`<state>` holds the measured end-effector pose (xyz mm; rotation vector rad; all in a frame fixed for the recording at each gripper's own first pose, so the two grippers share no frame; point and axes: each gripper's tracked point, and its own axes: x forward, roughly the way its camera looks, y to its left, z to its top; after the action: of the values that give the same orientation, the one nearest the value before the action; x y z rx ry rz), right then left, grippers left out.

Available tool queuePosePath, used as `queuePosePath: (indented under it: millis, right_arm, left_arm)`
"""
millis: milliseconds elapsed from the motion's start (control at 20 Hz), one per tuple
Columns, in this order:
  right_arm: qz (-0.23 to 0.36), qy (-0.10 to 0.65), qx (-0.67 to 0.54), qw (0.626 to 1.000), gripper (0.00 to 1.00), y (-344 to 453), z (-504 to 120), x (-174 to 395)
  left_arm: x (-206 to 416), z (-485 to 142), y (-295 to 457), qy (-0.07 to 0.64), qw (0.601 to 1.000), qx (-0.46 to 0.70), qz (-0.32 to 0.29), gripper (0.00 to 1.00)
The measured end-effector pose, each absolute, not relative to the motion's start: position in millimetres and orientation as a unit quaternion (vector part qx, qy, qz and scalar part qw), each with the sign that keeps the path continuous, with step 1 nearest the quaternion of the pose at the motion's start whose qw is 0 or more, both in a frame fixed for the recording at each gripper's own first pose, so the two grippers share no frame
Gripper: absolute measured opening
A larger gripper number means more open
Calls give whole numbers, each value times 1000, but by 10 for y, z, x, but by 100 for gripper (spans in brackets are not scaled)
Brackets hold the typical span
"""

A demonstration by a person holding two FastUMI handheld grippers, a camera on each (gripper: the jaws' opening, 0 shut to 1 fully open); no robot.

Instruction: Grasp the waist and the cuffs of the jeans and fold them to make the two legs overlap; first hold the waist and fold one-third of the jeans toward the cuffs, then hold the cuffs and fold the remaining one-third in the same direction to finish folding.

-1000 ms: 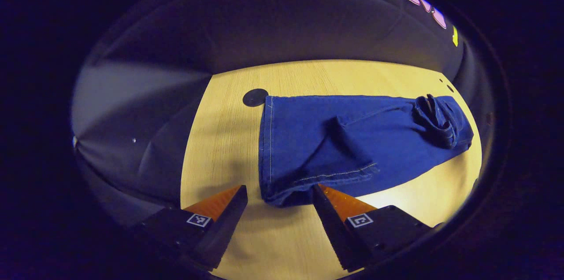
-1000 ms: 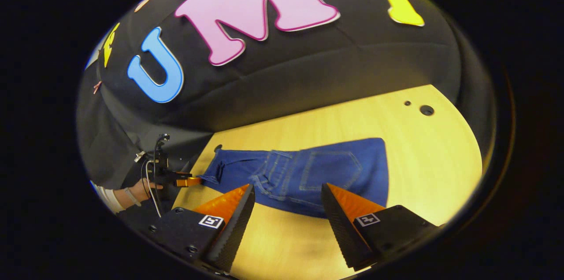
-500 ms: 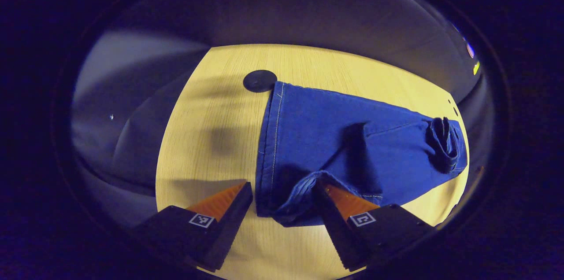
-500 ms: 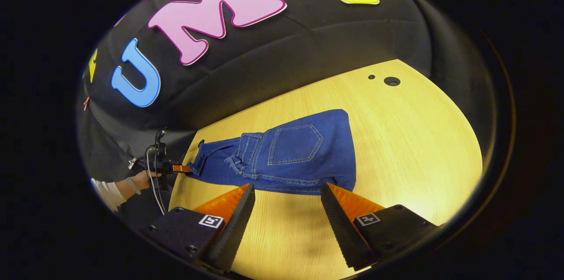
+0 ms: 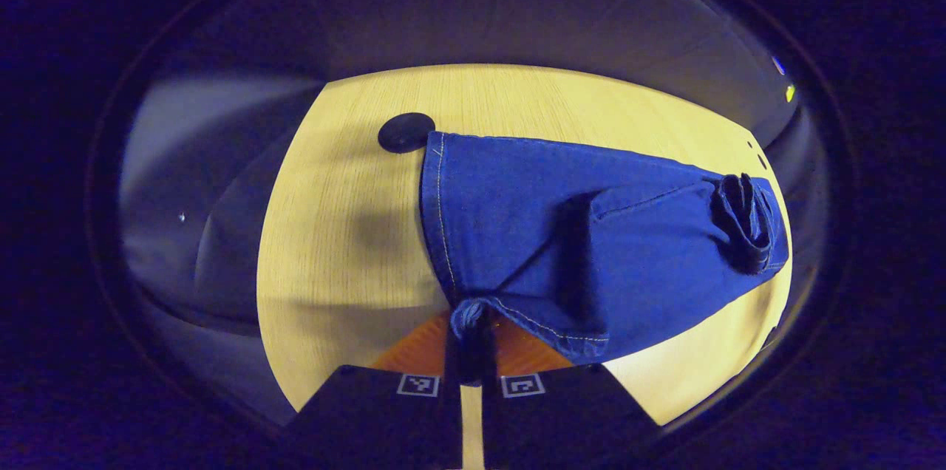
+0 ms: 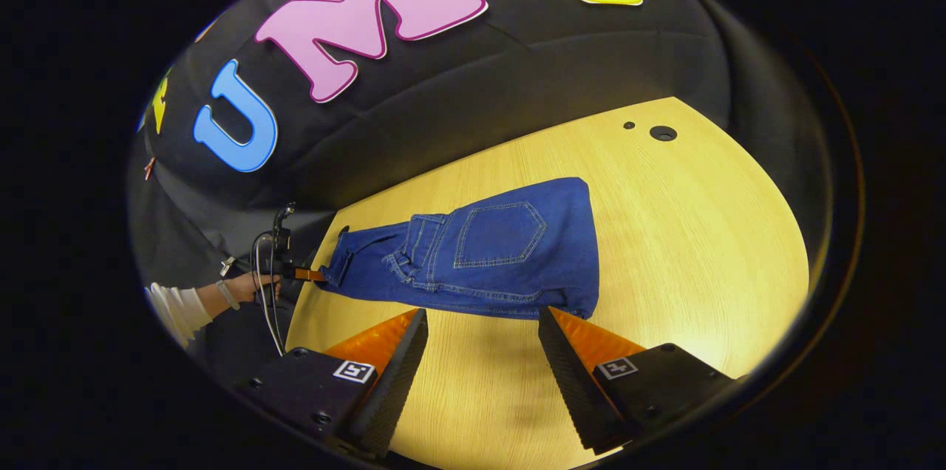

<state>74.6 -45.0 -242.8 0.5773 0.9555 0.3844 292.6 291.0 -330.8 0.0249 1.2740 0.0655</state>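
1. The pinched corner of the blue denim jeans (image 5: 591, 233) is bunched between the left gripper (image 5: 471, 341) fingers in the left gripper view, so the cloth held inside the closed jaws is hidden.
2. A round black disc (image 5: 403, 132) on the pale wooden table (image 5: 347, 196) is partly covered by the cuff edge.
3. In the right gripper view the left gripper is too small to read (its fingers meet the cuff end, nothing finer).
4. The person's hand (image 6: 247, 287) and white sleeve (image 6: 174, 307) are cut off at the picture's rim.
5. The table under the jeans is hidden.
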Motion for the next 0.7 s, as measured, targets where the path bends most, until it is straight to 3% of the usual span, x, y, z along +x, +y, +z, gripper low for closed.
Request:
queuePosePath:
  millis: [150, 350, 550, 700]
  right_arm:
    - [182, 446, 284, 829, 93, -405, -2387, 782]
    - [177, 429, 305, 831, 93, -494, -2244, 871]
    - [169, 418, 314, 835, 93, -682, -2137, 919]
    - [164, 401, 318, 843, 93, -866, -2018, 955]
  left_arm:
    - [2898, -3091, 2680, 594, 804, -18, 16, 9]
    - [3156, -2228, 1895, 537, 833, -124, -47, 9]
    - [3192, -1433, 888, 532, 815, -195, -121, 9]
    - [3329, -1182, 62, 525, 810, -200, -170, 8]
